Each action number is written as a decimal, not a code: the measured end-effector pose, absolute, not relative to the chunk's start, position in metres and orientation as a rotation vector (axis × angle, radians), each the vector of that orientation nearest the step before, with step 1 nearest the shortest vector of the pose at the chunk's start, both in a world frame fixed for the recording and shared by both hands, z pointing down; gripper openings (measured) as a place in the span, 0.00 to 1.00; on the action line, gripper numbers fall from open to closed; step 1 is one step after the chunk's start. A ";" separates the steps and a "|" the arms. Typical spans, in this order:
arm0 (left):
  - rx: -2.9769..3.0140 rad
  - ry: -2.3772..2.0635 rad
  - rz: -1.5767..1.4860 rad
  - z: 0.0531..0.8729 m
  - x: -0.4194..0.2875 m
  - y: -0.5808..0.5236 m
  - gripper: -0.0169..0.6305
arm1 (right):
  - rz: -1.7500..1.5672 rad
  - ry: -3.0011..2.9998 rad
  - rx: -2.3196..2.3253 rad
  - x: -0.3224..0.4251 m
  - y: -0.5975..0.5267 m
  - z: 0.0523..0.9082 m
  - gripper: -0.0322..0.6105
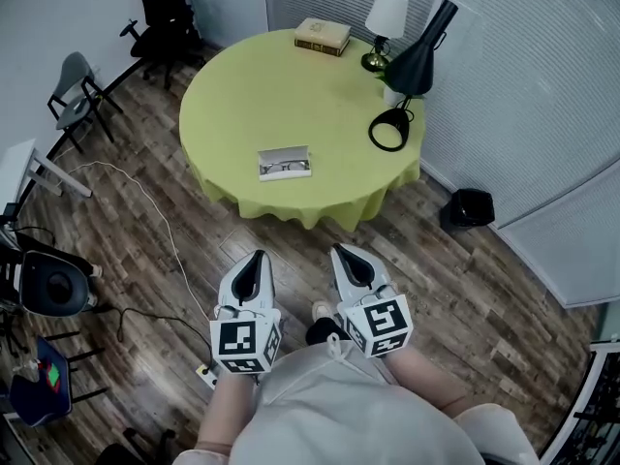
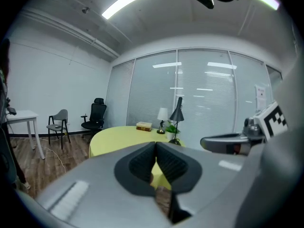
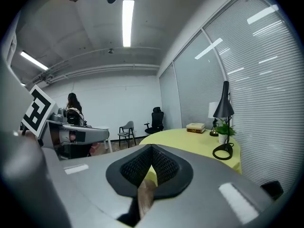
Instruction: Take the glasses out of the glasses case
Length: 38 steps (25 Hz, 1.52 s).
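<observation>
An open glasses case (image 1: 284,163) with the glasses lying in it rests near the front of the round yellow-green table (image 1: 242,85). Both grippers hang over the wood floor well short of the table, side by side, and neither holds anything. My left gripper (image 1: 257,257) has its jaws together, and in the left gripper view its black pads (image 2: 142,163) meet at the tips. My right gripper (image 1: 341,252) is shut the same way, its pads (image 3: 164,167) touching. The case does not show in either gripper view.
On the far side of the table lie two stacked books (image 1: 323,36), a white-shaded lamp (image 1: 386,17), a black desk lamp (image 1: 412,71) and a small plant. A black bin (image 1: 470,208) stands at the right, chairs (image 1: 77,90) at the left, a cable (image 1: 155,221) across the floor.
</observation>
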<state>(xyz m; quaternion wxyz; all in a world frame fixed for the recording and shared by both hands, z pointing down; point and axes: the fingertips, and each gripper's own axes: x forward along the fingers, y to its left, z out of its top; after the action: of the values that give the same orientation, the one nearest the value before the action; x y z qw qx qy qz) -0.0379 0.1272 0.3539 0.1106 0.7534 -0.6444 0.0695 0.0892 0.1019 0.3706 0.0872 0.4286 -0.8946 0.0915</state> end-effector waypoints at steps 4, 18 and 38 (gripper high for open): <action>2.174 -1.925 0.205 0.359 -0.032 0.080 0.04 | 0.275 -2.677 1.229 0.099 0.051 0.374 0.05; 2.088 -1.914 0.300 0.403 -0.047 -0.027 0.04 | 0.419 -2.600 1.095 0.085 -0.059 0.433 0.05; 2.231 -1.517 0.422 0.479 -0.122 -0.201 0.04 | 0.522 -2.371 1.275 0.014 -0.218 0.485 0.05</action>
<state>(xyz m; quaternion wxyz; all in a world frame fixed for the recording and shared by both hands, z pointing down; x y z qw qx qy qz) -0.1219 -0.2011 0.4785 0.2041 0.7997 -0.5439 0.1514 0.0143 -0.2179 0.4854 0.1985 0.4559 -0.8473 0.1865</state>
